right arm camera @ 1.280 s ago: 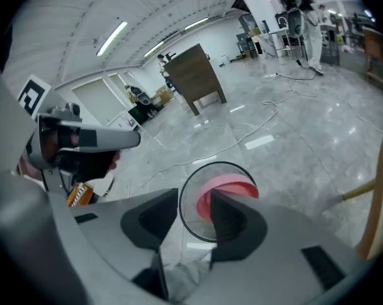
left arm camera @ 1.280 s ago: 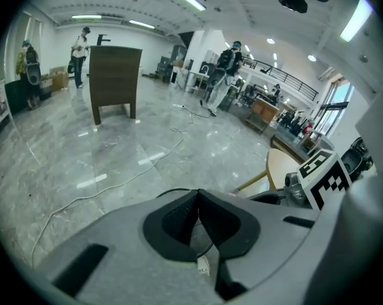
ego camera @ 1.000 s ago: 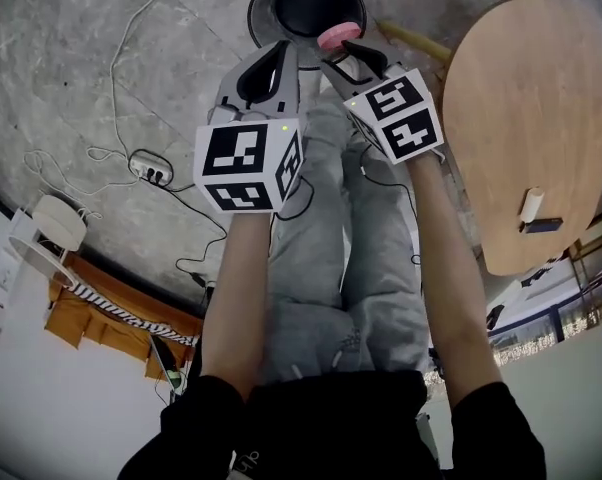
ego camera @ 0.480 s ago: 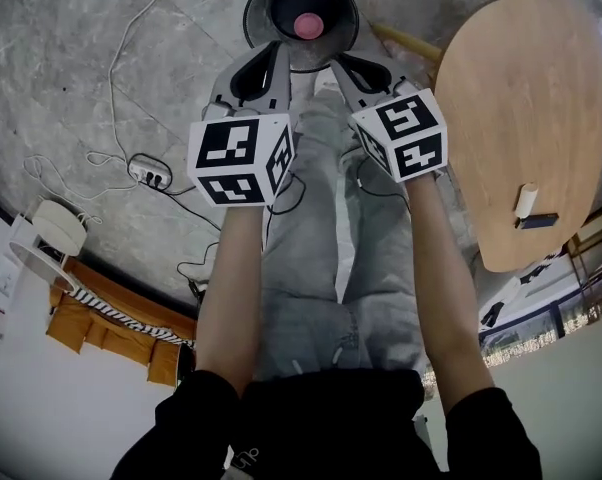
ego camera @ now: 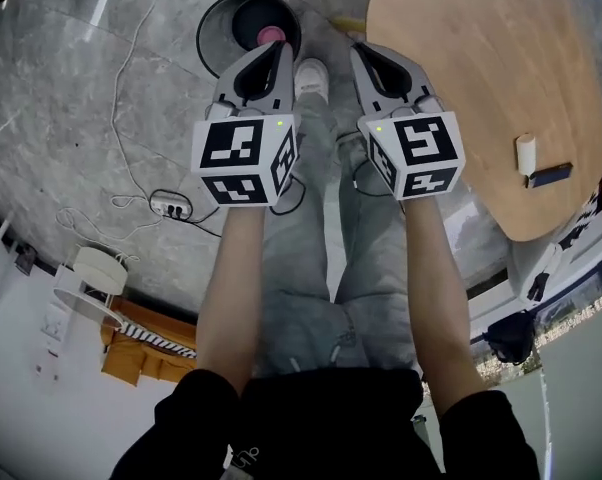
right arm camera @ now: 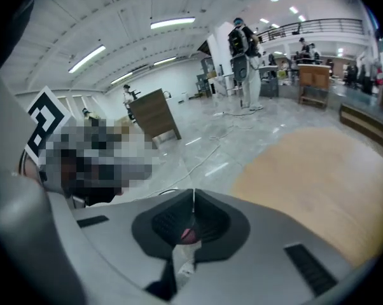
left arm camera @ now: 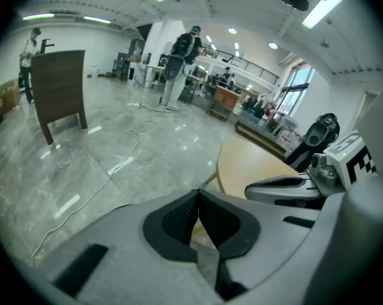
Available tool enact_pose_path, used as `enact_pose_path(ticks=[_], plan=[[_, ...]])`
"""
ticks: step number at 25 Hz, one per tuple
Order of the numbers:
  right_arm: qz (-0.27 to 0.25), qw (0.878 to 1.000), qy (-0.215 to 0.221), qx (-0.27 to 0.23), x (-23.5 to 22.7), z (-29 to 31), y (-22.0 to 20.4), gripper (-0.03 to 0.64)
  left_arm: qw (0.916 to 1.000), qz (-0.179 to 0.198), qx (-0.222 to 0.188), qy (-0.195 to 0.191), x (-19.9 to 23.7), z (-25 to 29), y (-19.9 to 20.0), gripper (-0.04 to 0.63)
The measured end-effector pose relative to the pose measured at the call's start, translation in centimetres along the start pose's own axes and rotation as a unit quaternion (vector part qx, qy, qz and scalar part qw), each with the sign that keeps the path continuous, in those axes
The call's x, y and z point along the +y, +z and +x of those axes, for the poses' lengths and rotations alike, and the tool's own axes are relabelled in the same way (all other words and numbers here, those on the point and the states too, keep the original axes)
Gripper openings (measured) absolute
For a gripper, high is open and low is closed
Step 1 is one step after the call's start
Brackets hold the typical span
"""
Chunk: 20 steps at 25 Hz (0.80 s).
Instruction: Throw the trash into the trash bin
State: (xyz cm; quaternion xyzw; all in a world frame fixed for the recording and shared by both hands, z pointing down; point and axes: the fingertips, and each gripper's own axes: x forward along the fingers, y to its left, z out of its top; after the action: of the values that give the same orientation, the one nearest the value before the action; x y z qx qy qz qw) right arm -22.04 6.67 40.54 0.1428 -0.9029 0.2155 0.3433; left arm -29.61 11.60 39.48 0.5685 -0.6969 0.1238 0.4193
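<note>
Pink round trash [ego camera: 271, 35] now lies in the black round bin [ego camera: 219, 16] at upper left, released by the right gripper [ego camera: 360, 50], which like the left gripper [ego camera: 279, 48] is closed on nothing, so the task looks done.

The pink trash [ego camera: 271, 35] that the right gripper [ego camera: 364, 56] held above the trash bin [ego camera: 213, 40] a second ago now lies inside it, those jaws have closed, and both it and the left gripper [ego camera: 279, 52] have drawn right, toward the wooden desk [ego camera: 481, 88].
</note>
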Motion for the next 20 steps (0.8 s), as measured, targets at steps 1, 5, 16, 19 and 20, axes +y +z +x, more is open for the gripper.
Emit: enact_pose_path(ticks=[1,5,16,19,20], plan=[[0.010,1.000,-0.024,-0.011,-1.6,-1.3,0.0,0.015,0.9999,0.012,0.003,-0.011,-1.5,0.5,0.2,0.008],[0.047,0.992,-0.112,-0.037,-7.3,-6.6,-1.3,0.015,0.9966,0.059,0.018,-0.054,-7.9,2.8,0.6,0.008],[0.209,0.928,-0.297,-0.082,-20.3,-24.1,-11.7,0.015,0.9696,0.166,0.054,-0.172,-27.0,6.2,-1.4,0.008],[0.237,0.907,-0.335,-0.091,-22.7,-28.3,-15.4,0.015,0.9590,0.195,0.066,-0.195,-31.6,6.8,-3.2,0.008],[0.246,0.902,-0.343,-0.095,-23.3,-29.5,-16.5,0.015,0.9559,0.203,0.071,-0.200,-32.8,6.9,-3.9,0.008]])
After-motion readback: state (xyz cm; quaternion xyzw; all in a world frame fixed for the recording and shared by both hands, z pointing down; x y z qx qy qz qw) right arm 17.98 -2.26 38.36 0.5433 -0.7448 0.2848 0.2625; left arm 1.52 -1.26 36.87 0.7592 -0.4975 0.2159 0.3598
